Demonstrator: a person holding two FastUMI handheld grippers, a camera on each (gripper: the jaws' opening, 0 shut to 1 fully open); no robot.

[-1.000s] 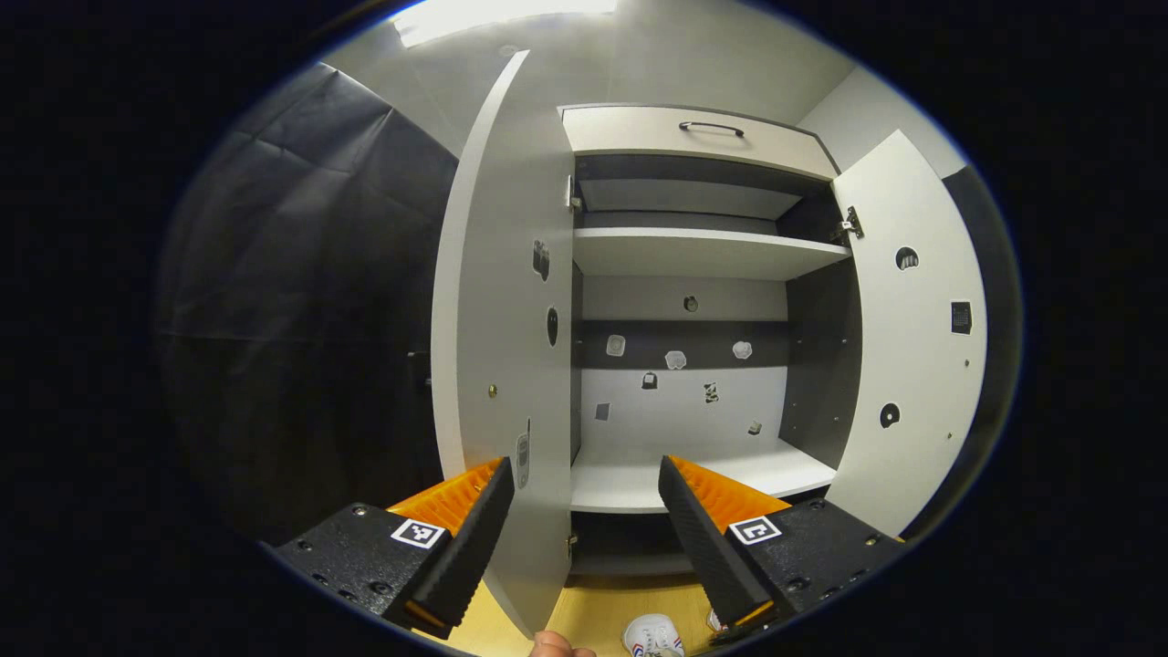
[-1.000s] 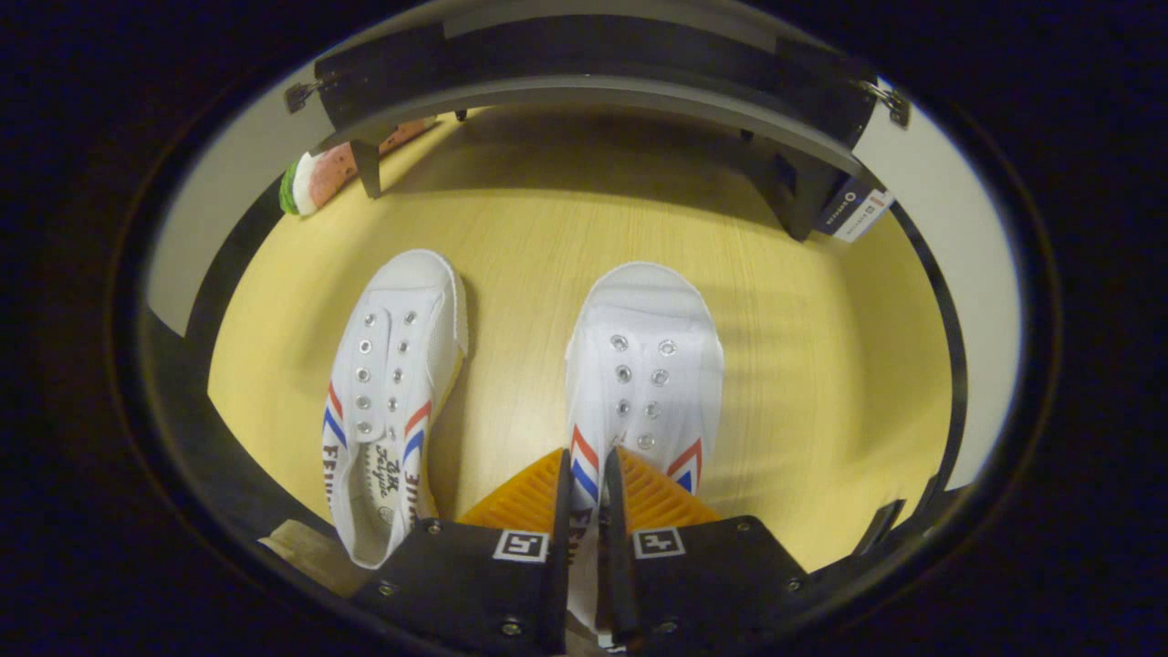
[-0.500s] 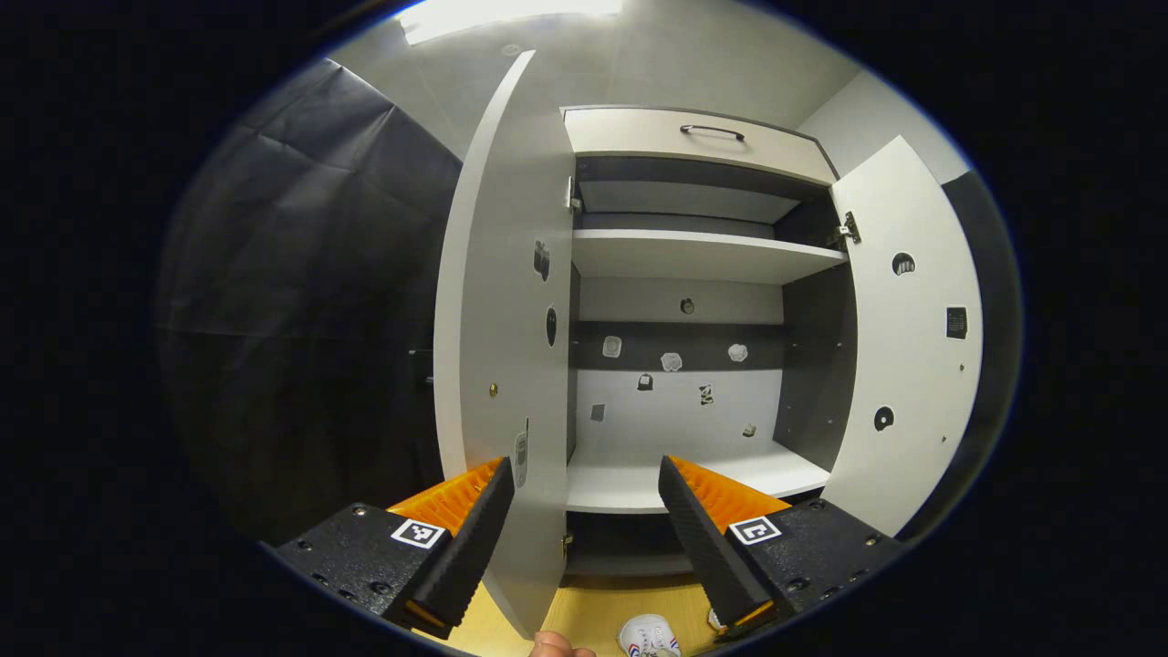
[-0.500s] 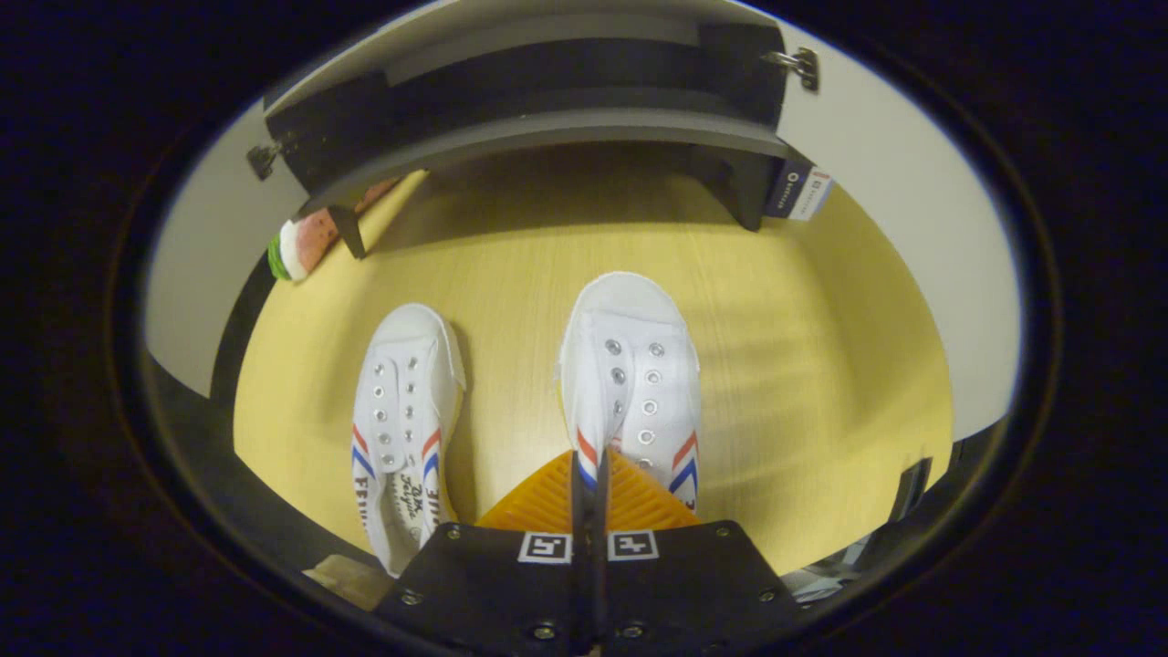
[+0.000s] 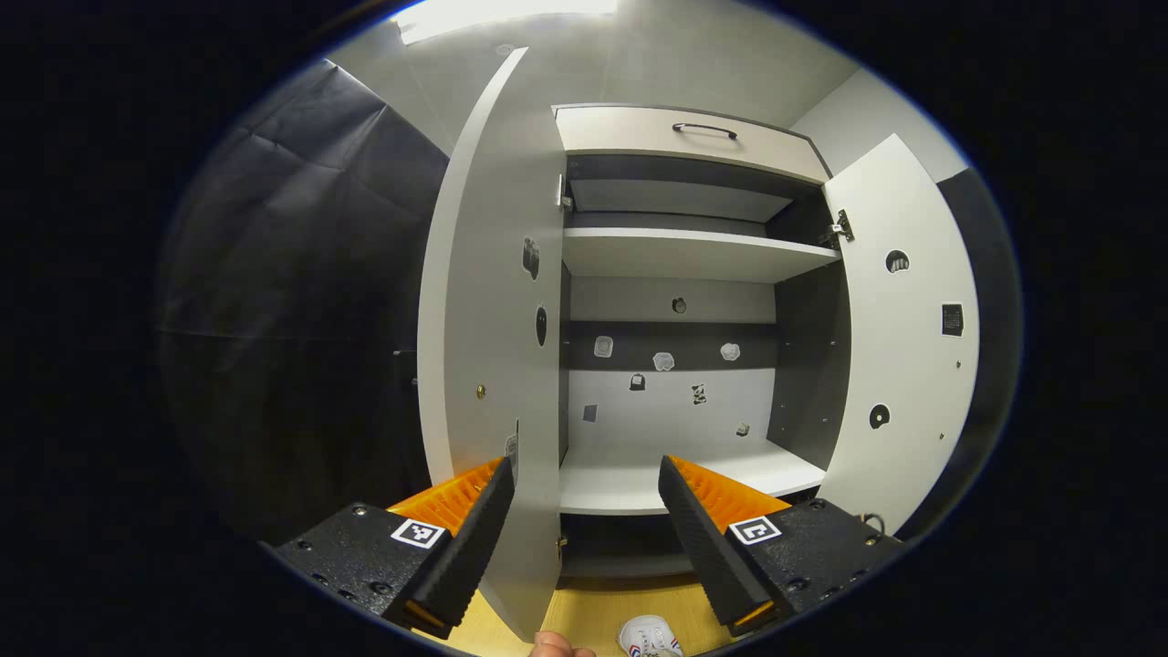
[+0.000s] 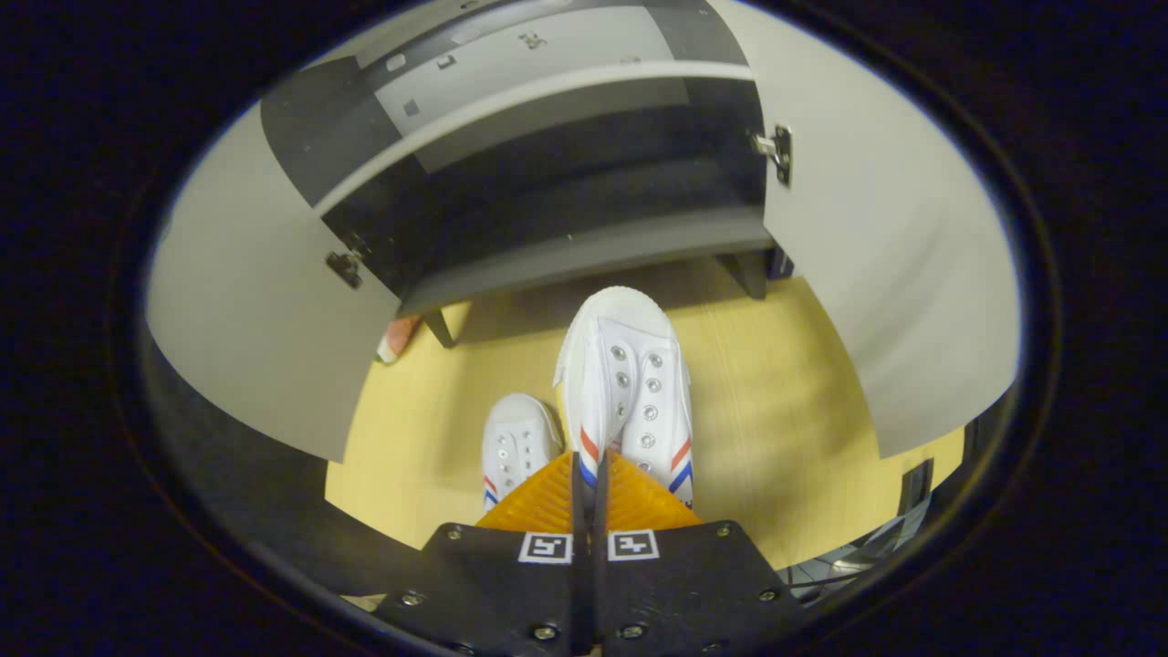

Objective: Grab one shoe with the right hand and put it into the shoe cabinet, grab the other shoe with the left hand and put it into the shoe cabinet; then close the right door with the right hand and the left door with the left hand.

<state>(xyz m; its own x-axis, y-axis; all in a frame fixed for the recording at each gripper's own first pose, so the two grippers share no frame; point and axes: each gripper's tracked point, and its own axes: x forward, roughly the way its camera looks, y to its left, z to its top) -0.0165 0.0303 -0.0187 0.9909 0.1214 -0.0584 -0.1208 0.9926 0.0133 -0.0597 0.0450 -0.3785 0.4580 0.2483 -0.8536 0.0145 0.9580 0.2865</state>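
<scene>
While both doors stand wide | right hand-held gripper (image 6: 587, 474) clenches shoe (image 6: 625, 383) | left hand-held gripper (image 5: 584, 511) released, facing shoe cabinet (image 5: 680, 255)

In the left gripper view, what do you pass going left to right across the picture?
Black cloth → left door → shelves → right door.

Wood-grain floor (image 6: 803, 383), pale yellow. Watermelon-slice item (image 6: 395, 339) on the floor beside a dark furniture leg, partly hidden. Black cloth wall (image 5: 301, 301) on the left, creased. Ceiling light (image 5: 502, 11) glaring at top. Cables (image 6: 849, 561) low right.
</scene>
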